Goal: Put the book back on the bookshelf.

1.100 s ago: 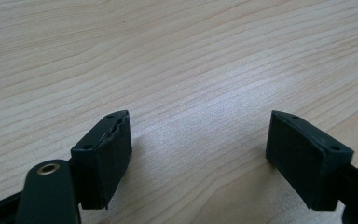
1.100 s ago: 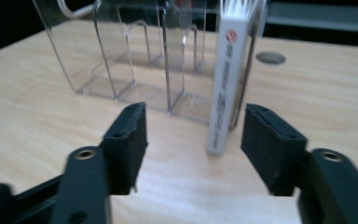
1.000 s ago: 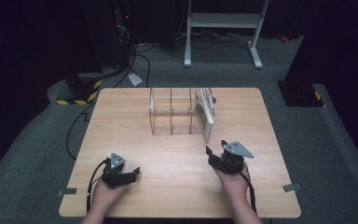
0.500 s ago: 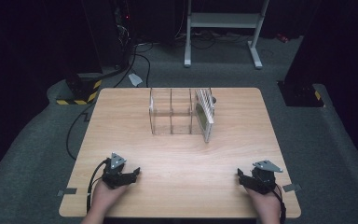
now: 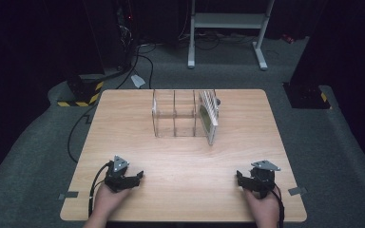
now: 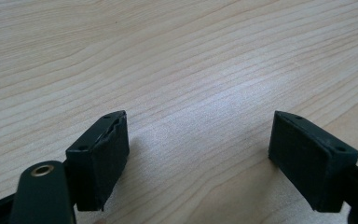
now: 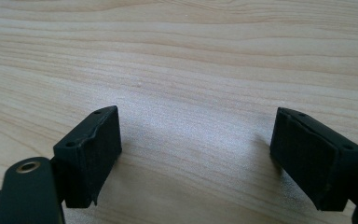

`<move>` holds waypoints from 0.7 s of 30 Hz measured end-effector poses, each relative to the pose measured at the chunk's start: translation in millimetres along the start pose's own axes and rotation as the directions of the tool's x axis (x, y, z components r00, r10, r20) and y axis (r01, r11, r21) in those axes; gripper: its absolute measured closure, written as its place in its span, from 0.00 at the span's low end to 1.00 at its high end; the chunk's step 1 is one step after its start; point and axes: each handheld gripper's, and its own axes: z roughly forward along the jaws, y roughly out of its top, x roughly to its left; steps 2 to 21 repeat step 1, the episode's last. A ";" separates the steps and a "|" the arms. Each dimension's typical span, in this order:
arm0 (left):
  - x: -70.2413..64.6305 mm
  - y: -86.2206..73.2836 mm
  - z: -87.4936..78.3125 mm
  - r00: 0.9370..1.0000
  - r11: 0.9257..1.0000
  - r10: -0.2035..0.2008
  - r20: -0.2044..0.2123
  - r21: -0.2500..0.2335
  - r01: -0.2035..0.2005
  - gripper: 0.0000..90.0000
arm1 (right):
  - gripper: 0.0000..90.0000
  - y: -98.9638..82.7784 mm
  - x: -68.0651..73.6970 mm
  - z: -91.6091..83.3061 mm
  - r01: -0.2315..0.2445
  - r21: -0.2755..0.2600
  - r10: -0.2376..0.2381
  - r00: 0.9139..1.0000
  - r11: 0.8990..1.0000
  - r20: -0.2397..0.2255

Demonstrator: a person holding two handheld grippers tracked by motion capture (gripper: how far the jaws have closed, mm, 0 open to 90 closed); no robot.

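Now, left gripper: jaws wide, nothing between them, low over the table near its front left corner.
Right gripper: jaws have just been opening and stand wide, bare wood between them (front right corner).
Clear rack: toward the table's far edge, well apart from both grippers, flat pieces leaning in its right compartment.

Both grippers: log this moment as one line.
left gripper: open, empty, low over table | right gripper: jaws just opened, empty, near table's front edge | clear rack: upright, untouched, plate in its right slot
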 end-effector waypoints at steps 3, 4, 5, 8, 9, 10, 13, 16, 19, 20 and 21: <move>0.0 0.0 0.0 1.000 1.000 0.001 0.000 0.000 -0.001 0.22 | 0.18 0.0 -0.1 -0.1 -0.002 0.000 0.002 1.000 1.000 0.000; 0.0 0.0 0.0 1.000 1.000 0.001 0.000 0.000 -0.001 0.22 | 0.18 0.0 -0.1 -0.1 -0.002 0.000 0.002 1.000 1.000 0.000; 0.0 0.0 0.0 1.000 1.000 0.001 0.000 0.000 -0.001 0.22 | 0.18 0.0 -0.1 -0.1 -0.002 0.000 0.002 1.000 1.000 0.000; 0.0 0.0 0.0 1.000 1.000 0.001 0.000 0.000 -0.001 0.22 | 0.18 0.0 -0.1 -0.1 -0.002 0.000 0.002 1.000 1.000 0.000; 0.0 0.0 0.0 1.000 1.000 0.001 0.000 0.000 -0.001 0.22 | 0.18 0.0 -0.1 -0.1 -0.002 0.000 0.002 1.000 1.000 0.000; 0.0 0.0 0.0 1.000 1.000 0.001 0.000 0.000 -0.001 0.22 | 0.18 0.0 -0.1 -0.1 -0.002 0.000 0.002 1.000 1.000 0.000; 0.0 0.0 0.0 1.000 1.000 0.001 0.000 0.000 -0.001 0.22 | 0.18 0.0 -0.1 -0.1 -0.002 0.000 0.002 1.000 1.000 0.000; 0.0 0.0 0.0 1.000 1.000 0.001 0.000 0.000 -0.001 0.22 | 0.18 0.0 -0.1 -0.1 -0.002 0.000 0.002 1.000 1.000 0.000; 0.0 0.0 0.0 1.000 1.000 0.001 0.000 0.000 -0.001 0.22 | 0.18 0.0 -0.1 -0.1 -0.002 0.000 0.002 1.000 1.000 0.000; 0.0 0.0 0.0 1.000 1.000 0.001 0.000 0.000 -0.001 0.22 | 0.18 0.0 -0.1 -0.1 -0.002 0.000 0.002 1.000 1.000 0.000; 0.0 0.0 0.0 1.000 1.000 0.001 0.000 0.000 -0.001 0.22 | 0.18 0.0 -0.1 -0.1 -0.002 0.000 0.002 1.000 1.000 0.000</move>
